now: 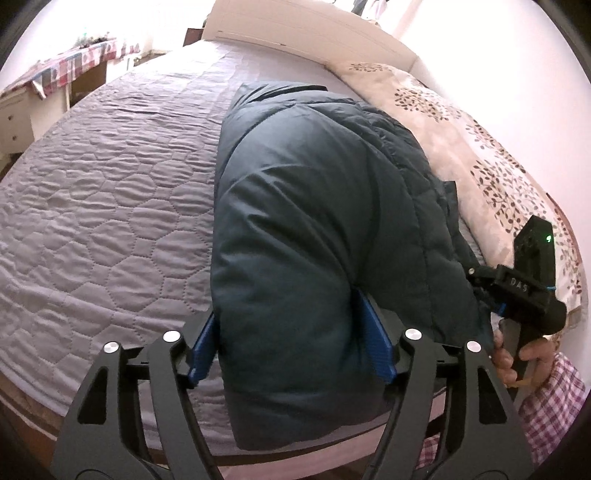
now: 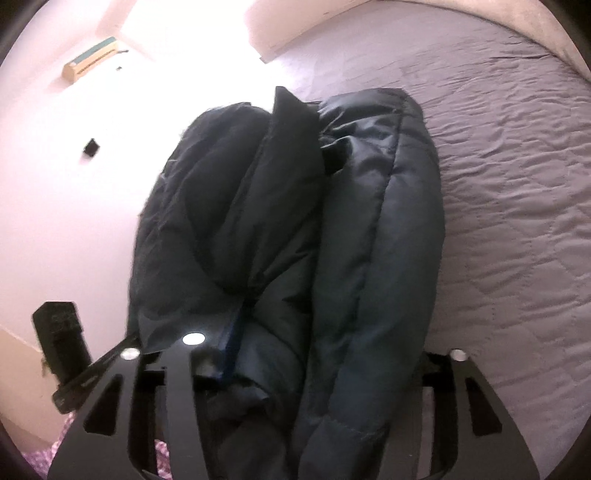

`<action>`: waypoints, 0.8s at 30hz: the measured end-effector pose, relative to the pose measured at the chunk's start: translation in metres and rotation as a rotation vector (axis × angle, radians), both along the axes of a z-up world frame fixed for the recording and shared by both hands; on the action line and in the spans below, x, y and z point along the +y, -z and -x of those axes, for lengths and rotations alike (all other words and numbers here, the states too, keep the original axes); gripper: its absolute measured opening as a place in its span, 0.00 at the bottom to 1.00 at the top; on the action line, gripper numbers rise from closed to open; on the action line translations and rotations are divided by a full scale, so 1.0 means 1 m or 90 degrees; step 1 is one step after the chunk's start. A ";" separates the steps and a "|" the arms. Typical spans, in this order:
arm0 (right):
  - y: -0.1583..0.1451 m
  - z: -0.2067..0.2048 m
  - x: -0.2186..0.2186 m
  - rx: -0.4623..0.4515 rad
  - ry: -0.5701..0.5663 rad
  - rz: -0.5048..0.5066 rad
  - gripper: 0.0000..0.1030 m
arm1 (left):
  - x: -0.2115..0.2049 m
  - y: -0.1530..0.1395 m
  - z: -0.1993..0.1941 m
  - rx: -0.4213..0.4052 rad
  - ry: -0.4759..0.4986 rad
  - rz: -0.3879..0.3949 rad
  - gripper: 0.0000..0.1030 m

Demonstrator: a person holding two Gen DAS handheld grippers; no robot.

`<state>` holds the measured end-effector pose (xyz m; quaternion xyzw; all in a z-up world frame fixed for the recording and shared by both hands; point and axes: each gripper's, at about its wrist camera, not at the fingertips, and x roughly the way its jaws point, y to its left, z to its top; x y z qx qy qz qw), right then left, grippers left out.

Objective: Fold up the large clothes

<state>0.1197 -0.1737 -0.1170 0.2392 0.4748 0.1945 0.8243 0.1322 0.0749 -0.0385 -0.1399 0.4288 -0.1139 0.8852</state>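
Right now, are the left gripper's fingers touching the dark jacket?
Touching. The left wrist view shows the jacket bulging between the blue fingers of the left gripper, fabric against each, no gap.

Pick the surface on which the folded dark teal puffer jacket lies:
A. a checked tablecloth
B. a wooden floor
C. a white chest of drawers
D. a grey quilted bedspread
D: the dark teal puffer jacket rests folded on the grey quilted bedspread, whose stitched pattern spreads out beside it in both wrist views.

Grey quilted bed [image 1: 110,206], pale headboard [image 1: 295,29], pink walls [image 1: 498,74].
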 end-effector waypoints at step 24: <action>0.005 0.044 0.027 -0.003 -0.057 0.129 0.00 | 0.006 -0.030 0.070 -0.034 -0.031 -0.061 0.68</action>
